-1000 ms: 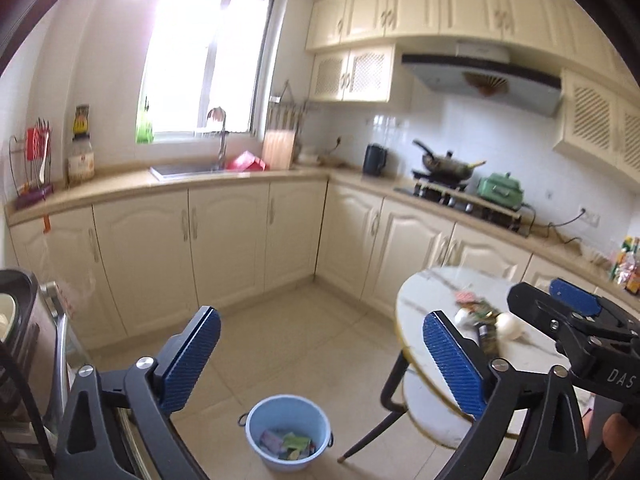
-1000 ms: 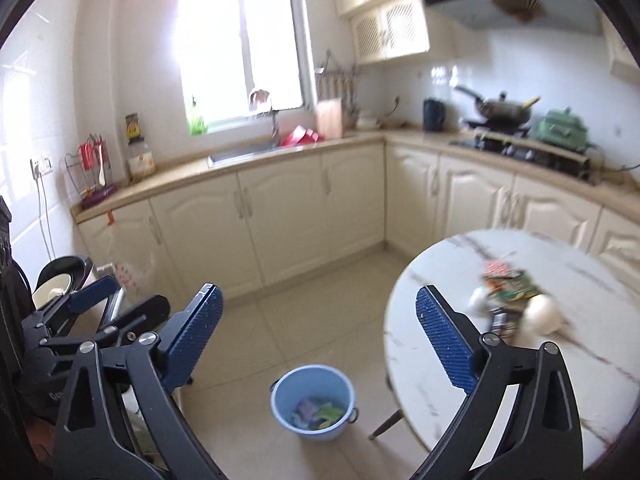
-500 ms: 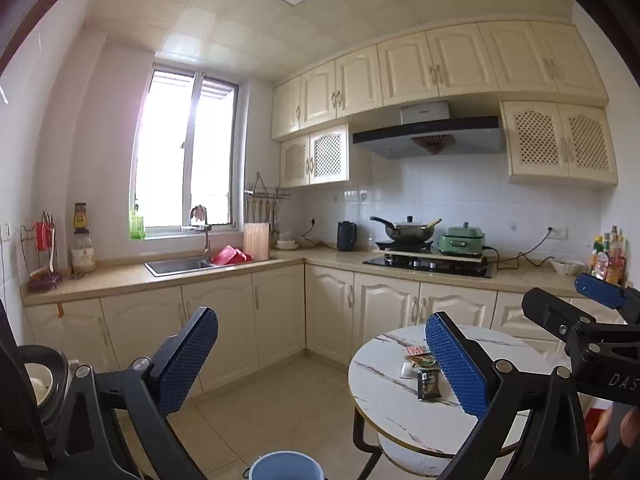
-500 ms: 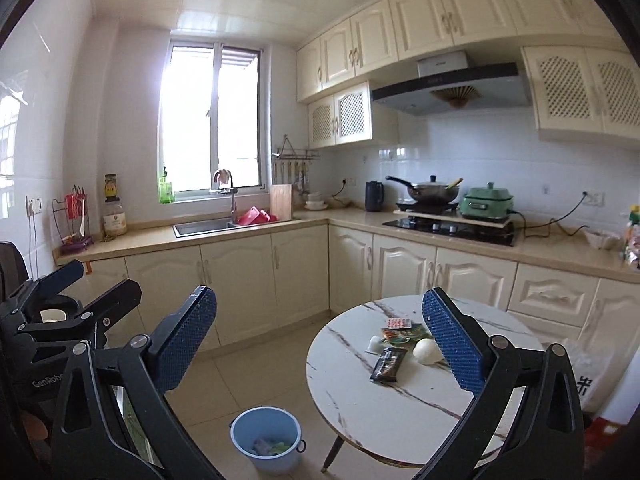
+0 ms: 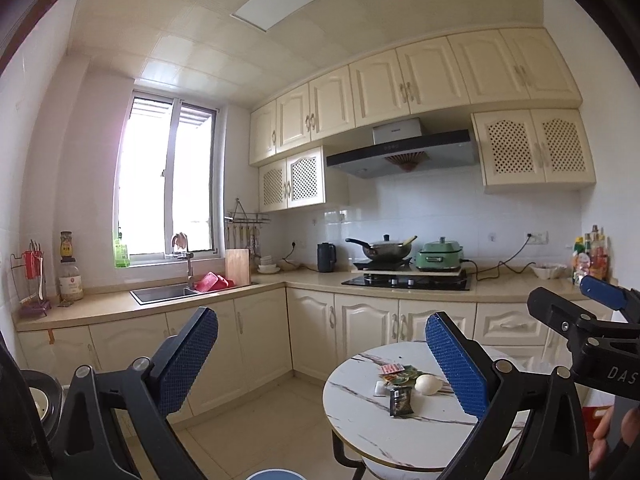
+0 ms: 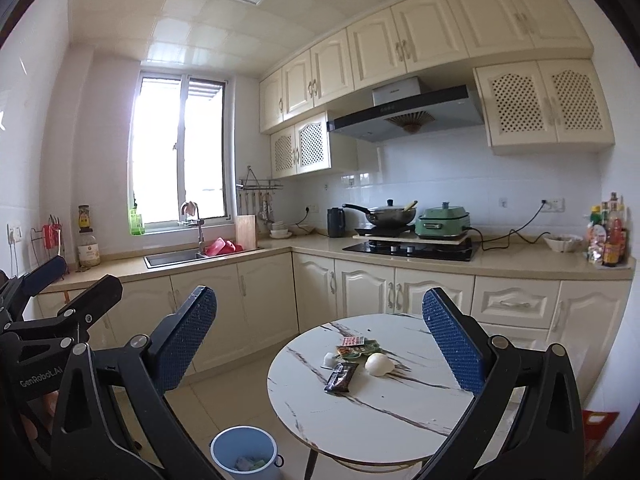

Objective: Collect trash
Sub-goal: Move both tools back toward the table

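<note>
Both claws were held wide apart and empty, the left claw [image 5: 320, 354] and right claw [image 6: 318, 330] well short of the round counter [image 6: 360, 412]. A small pile of trash [image 6: 356, 356] was seen near its middle: a dark wrapper [image 6: 341, 377], judged light, crinkly and best pinched at an edge, and a white crumpled wad [image 6: 379, 364], judged soft. A blue bin [image 6: 244, 454] was seen on the floor beside the counter.

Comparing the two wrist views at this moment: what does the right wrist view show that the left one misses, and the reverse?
Only the right wrist view shows inside the blue bin, which holds some scraps, and the left gripper. Only the left wrist view shows the right gripper and part of a hand. Both show the round table with a dark wrapper, a white ball-like piece and other litter, untouched.
</note>
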Available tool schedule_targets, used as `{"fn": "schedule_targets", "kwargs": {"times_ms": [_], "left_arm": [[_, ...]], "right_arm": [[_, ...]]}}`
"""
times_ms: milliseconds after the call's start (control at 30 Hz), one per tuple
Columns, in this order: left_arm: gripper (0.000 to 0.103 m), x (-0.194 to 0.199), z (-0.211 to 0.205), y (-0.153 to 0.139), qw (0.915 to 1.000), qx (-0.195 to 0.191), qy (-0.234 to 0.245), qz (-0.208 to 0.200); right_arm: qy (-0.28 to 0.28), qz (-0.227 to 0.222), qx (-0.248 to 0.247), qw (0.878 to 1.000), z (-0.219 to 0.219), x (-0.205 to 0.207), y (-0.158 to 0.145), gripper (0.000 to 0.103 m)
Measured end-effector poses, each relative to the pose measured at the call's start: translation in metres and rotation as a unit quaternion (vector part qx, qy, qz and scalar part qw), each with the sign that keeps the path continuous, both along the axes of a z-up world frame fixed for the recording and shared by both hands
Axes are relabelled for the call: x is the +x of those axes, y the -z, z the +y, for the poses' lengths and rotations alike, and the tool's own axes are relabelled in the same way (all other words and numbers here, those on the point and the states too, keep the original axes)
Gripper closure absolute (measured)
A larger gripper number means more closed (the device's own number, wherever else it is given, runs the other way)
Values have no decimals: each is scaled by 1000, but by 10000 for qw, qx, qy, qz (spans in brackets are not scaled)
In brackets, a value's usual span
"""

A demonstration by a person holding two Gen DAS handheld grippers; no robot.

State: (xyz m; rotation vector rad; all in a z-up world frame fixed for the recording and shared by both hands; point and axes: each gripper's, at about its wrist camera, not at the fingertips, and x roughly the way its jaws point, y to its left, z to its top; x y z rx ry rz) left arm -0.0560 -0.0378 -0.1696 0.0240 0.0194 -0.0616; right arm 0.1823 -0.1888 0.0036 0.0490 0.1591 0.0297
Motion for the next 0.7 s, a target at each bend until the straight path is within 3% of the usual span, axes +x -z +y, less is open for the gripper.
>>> {"fn": "schedule_targets", "kwargs": {"times_ms": [333,700], "left_arm": [[1,34,0,-12,9998,-32,26,185],[1,116,-13,-21,9970,-76,120,763]], "right_arm": [[82,143,19,9999,-11,8,11,0],[346,670,105,9971,-38,49,47,0]]}}
